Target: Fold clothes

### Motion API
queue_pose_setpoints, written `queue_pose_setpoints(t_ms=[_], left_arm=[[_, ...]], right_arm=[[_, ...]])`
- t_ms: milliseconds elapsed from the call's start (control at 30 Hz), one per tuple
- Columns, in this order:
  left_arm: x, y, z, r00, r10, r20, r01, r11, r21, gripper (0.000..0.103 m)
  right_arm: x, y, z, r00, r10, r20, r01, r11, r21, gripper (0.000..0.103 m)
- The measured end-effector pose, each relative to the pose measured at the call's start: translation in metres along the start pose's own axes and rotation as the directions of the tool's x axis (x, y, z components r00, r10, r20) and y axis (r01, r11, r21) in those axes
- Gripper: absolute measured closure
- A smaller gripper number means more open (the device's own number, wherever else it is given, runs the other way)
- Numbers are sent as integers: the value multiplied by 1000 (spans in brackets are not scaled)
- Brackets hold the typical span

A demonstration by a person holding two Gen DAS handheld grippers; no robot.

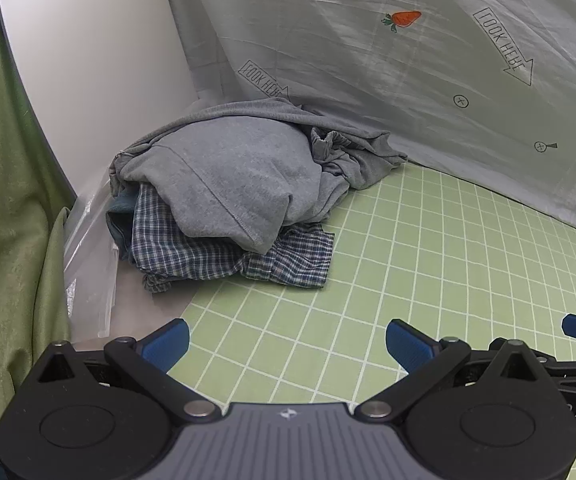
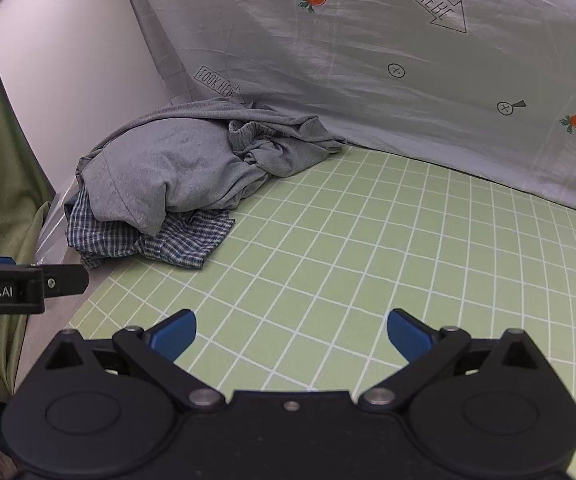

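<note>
A soft grey knit top is being seen in a crumpled heap at the far left of the green bed sheet with white grid lines. It is lying on top of blue and white checked cloth, and a bit of blue denim is peeking out on the left. None of the heap is being shown as neatly folded, and the near part of the sheet is being kept bare.

If a piece is to be folded well, only the top grey piece should be pinched by an edge or hem, so the checked cloth is not being dragged along, and it should be laid flat on the bare sheet.

The left hand-held gripper is being held low and near, pointed at the heap, its blue fingers spread wide with nothing between them. The right hand-held gripper is being held just beside it, also spread wide and holding nothing. A grey sheet with carrot prints is hanging behind.
</note>
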State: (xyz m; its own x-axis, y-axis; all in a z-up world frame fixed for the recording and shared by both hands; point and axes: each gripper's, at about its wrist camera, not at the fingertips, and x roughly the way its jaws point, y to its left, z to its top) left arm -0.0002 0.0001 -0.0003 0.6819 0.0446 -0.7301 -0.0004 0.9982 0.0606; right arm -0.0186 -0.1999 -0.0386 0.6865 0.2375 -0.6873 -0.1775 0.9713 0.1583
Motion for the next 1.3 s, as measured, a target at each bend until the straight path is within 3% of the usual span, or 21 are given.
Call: queue_pose_setpoints(t_ms=[1300], left_arm=[[5, 0, -2, 1000, 4, -18, -4, 1000, 2, 0]], right_arm=[[1, -2, -1, 1000, 3, -6, -3, 1000, 4, 0]])
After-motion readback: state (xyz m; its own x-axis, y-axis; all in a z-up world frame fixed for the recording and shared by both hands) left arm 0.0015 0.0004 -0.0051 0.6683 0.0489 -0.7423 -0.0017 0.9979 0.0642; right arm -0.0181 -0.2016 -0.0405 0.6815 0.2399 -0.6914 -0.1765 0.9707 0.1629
